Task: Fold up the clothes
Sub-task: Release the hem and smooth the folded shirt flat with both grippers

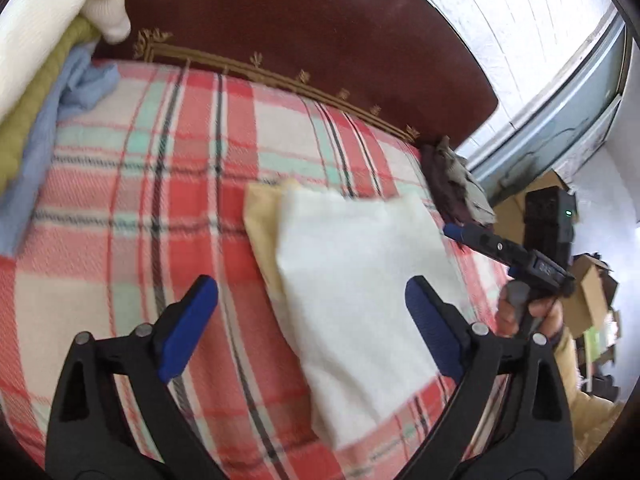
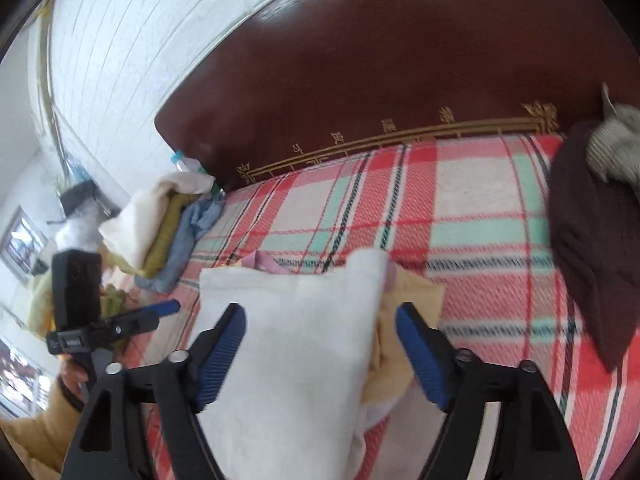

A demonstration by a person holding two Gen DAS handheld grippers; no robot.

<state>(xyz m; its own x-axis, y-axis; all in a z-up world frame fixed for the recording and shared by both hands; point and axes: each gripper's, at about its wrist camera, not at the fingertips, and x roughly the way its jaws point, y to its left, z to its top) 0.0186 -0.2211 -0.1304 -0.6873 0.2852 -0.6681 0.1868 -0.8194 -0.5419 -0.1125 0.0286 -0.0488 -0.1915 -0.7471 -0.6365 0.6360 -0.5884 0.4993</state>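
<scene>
A folded white cloth (image 1: pixel 356 292) lies on a pale yellow cloth (image 1: pixel 260 232) on the plaid bed cover (image 1: pixel 140 200). My left gripper (image 1: pixel 312 328) is open and empty, just above the stack's left edge. My right gripper (image 2: pixel 320 348) is open, its jaws spread over the white cloth (image 2: pixel 288 344), with the yellow cloth (image 2: pixel 400 320) and a bit of pink fabric (image 2: pixel 268 262) peeking out beneath. The right gripper also shows in the left wrist view (image 1: pixel 460 234), at the stack's right side. The left gripper shows in the right wrist view (image 2: pixel 168 308).
A pile of white, olive and blue clothes (image 1: pixel 44 80) sits at the bed's left, also in the right wrist view (image 2: pixel 168 216). A dark brown and grey garment (image 2: pixel 588 240) lies at the right. The dark wooden headboard (image 1: pixel 300 20) bounds the far side. Cardboard boxes (image 1: pixel 592 292) stand beside the bed.
</scene>
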